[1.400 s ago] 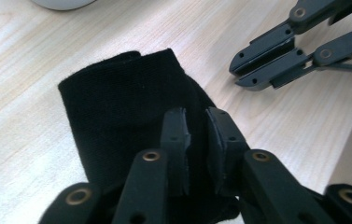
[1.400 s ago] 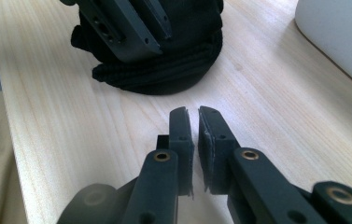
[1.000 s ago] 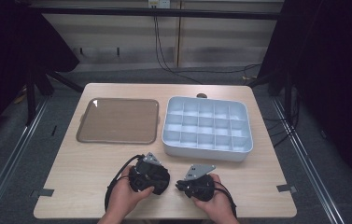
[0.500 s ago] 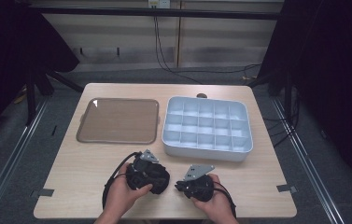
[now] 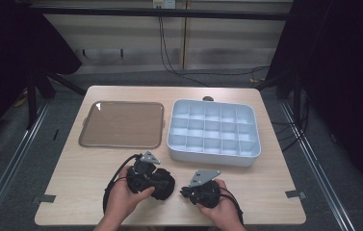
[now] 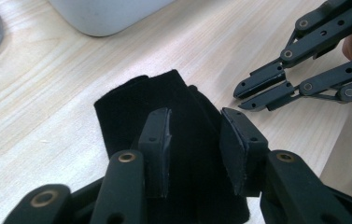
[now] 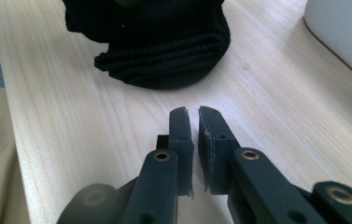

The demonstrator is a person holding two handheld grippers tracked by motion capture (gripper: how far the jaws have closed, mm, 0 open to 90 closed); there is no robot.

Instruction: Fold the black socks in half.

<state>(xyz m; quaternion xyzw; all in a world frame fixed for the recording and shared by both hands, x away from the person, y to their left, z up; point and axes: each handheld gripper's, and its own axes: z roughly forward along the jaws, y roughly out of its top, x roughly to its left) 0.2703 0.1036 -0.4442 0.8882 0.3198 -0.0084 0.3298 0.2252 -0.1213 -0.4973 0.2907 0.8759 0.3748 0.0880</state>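
A folded black cloth (image 5: 163, 185) lies on the wooden table near the front edge. My left gripper (image 5: 156, 181) is on it, one jaw on each side of a thick fold. In the left gripper view the black cloth (image 6: 131, 107) fills the gap of the left gripper (image 6: 194, 140). Just right of the cloth is my right gripper (image 5: 185, 192), pointing left at it, jaws closed on nothing. The right gripper (image 7: 193, 116) has its tips a short way from the ribbed black cloth (image 7: 164, 60). The left gripper view also shows the right gripper (image 6: 243, 95) beside the cloth.
A brown flat tray (image 5: 121, 124) sits at the back left of the table. A white box (image 5: 213, 130) with several compartments stands at the back right, just beyond both grippers; its wall (image 7: 346, 32) is close on the right. Cables trail from both grippers.
The left hand and its gripper have shifted slightly to the left on the cloth. The right gripper has stayed in place.
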